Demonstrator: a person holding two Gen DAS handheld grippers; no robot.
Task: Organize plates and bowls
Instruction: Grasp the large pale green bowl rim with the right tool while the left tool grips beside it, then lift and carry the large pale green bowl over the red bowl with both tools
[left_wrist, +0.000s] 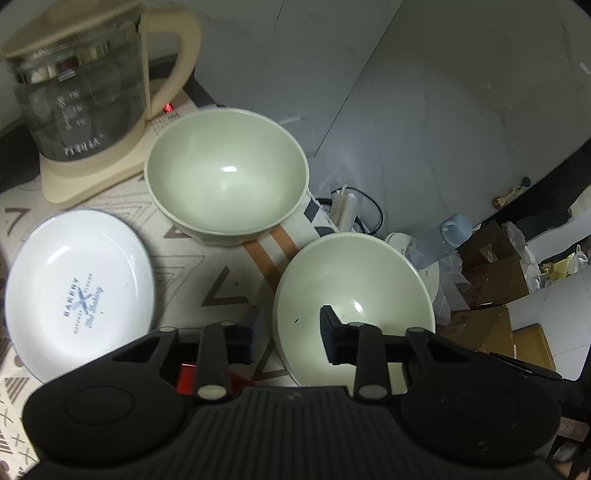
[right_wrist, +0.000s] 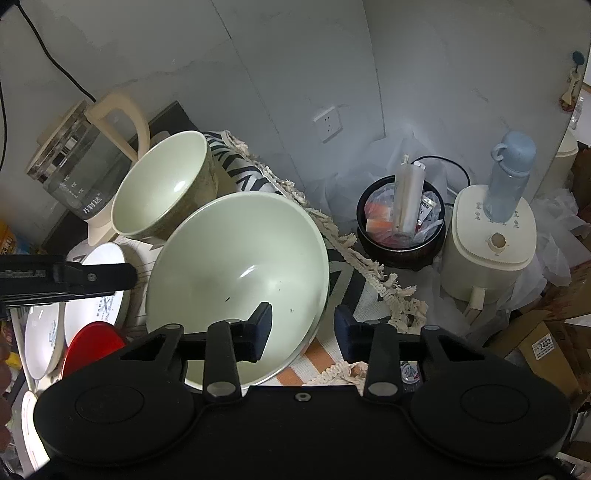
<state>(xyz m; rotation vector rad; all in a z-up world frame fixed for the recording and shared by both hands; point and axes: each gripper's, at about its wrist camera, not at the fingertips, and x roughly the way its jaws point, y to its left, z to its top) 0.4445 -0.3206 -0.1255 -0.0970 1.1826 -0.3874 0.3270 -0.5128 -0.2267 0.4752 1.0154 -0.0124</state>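
A wide pale green bowl (left_wrist: 351, 291) (right_wrist: 236, 266) sits at the right end of the patterned tablecloth (left_wrist: 207, 273). My left gripper (left_wrist: 288, 338) straddles its left rim, right finger inside and left finger outside, open with a gap on both sides. Over the opposite rim is my right gripper (right_wrist: 303, 330), one finger in the bowl and one outside, open too. A second, deeper green bowl (left_wrist: 227, 177) (right_wrist: 166, 188) stands behind. A white plate printed "BAKERY" (left_wrist: 77, 291) lies to the left. In the right wrist view the left gripper (right_wrist: 125, 277) reaches in from the left.
A glass kettle (left_wrist: 81, 96) (right_wrist: 74, 173) on a cream base stands at the back left. Several white plates (right_wrist: 40, 332) and a red dish (right_wrist: 92, 343) sit at the left. Off the table's right edge are a black bin (right_wrist: 402, 225), a cream appliance (right_wrist: 491, 251) with a blue bottle (right_wrist: 509, 173), and cardboard boxes (left_wrist: 495, 280).
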